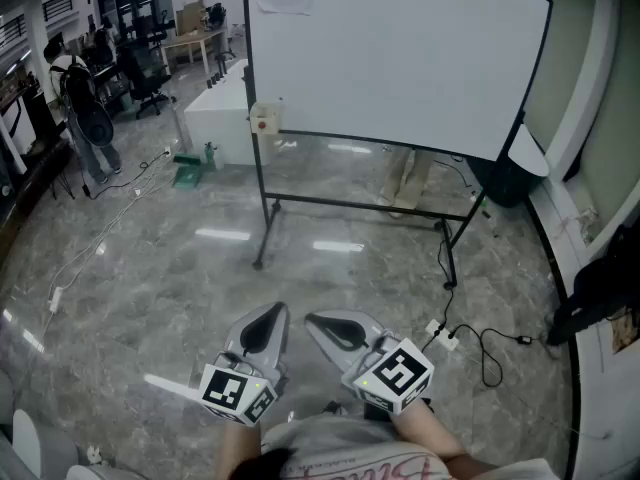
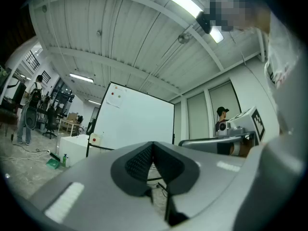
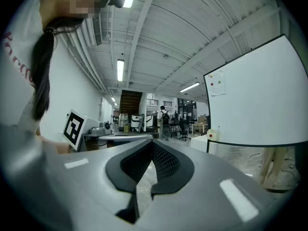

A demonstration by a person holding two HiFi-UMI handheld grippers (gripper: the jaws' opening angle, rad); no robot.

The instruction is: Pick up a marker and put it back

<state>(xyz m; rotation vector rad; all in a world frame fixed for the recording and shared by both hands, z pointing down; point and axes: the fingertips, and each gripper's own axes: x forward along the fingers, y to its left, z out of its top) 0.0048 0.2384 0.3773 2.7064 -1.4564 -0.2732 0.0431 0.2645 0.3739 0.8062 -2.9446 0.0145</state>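
Note:
No marker shows clearly in any view. The whiteboard (image 1: 400, 53) stands on a black wheeled frame ahead of me, with a small white box with a red spot (image 1: 263, 119) at its lower left edge. The board also appears in the left gripper view (image 2: 139, 121) and the right gripper view (image 3: 260, 95). My left gripper (image 1: 271, 314) and right gripper (image 1: 314, 321) hang side by side low in the head view, well short of the board. Both are shut with nothing between the pads, as seen along the left gripper (image 2: 153, 146) and the right gripper (image 3: 153, 146).
A power strip with black cables (image 1: 446, 338) lies on the glossy floor near the board's right leg. A white cabinet (image 1: 225, 108) and a green object (image 1: 188, 173) sit at the left. A person with a backpack (image 1: 85, 118) stands far left. A dark bag (image 1: 600, 288) rests at the right.

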